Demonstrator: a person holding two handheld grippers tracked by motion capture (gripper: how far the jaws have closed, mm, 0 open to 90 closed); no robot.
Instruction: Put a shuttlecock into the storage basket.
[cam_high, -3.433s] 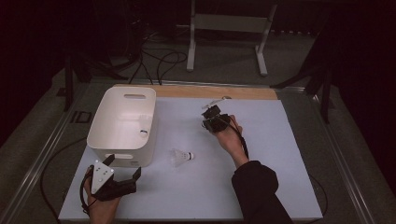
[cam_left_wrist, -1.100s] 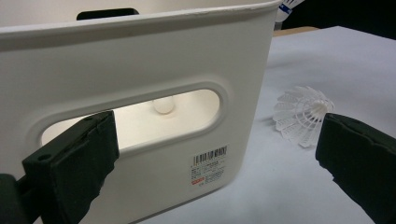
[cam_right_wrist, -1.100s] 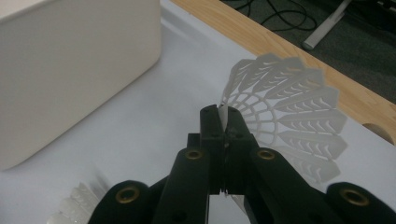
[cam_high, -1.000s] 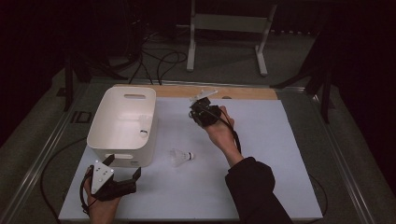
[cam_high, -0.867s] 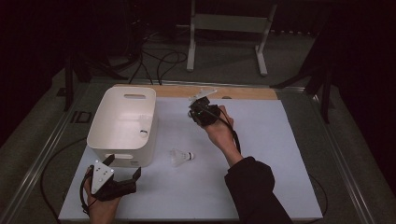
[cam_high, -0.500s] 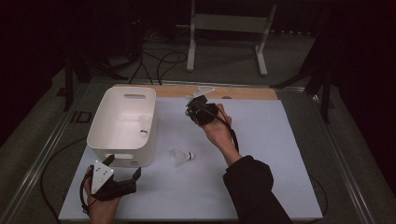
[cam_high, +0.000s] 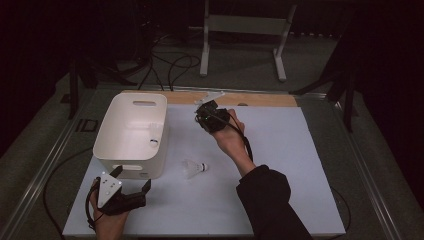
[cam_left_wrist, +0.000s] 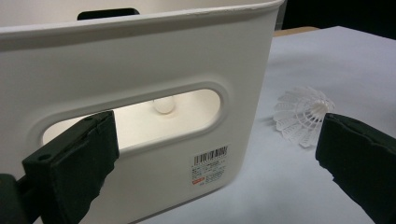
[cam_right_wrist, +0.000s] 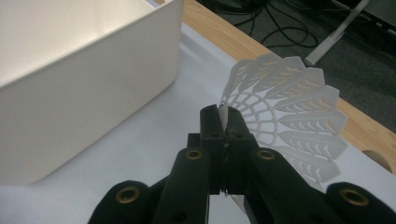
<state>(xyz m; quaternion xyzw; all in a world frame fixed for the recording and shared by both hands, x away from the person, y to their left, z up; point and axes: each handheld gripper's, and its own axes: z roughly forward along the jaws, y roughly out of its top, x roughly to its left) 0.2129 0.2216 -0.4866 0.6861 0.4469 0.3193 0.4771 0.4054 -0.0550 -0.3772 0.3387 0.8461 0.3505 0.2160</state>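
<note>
My right gripper (cam_high: 207, 111) (cam_right_wrist: 224, 116) is shut on the skirt of a white plastic shuttlecock (cam_high: 212, 96) (cam_right_wrist: 285, 121). It holds the shuttlecock above the table, just right of the white bin's (cam_high: 132, 107) (cam_right_wrist: 84, 70) far corner. A second shuttlecock (cam_high: 194, 168) (cam_left_wrist: 303, 114) lies on its side on the white table sheet. Another one (cam_high: 153, 138) rests inside the bin, and its cork (cam_left_wrist: 164, 106) shows through the handle slot. My left gripper (cam_high: 132, 180) (cam_left_wrist: 219, 135) stands open at the bin's near wall (cam_left_wrist: 140, 56), with nothing between its jaws.
A wooden strip (cam_high: 260, 99) (cam_right_wrist: 364, 126) runs along the table's far edge. Beyond it, on the floor, stand a white metal frame (cam_high: 245, 30) and loose cables (cam_high: 165, 65). A barcode label (cam_left_wrist: 210, 161) is stuck on the bin's near wall.
My right gripper has carried its shuttlecock a little to the left and farther back, closer to the bin's far corner. The left gripper and the lying shuttlecock have stayed put.
</note>
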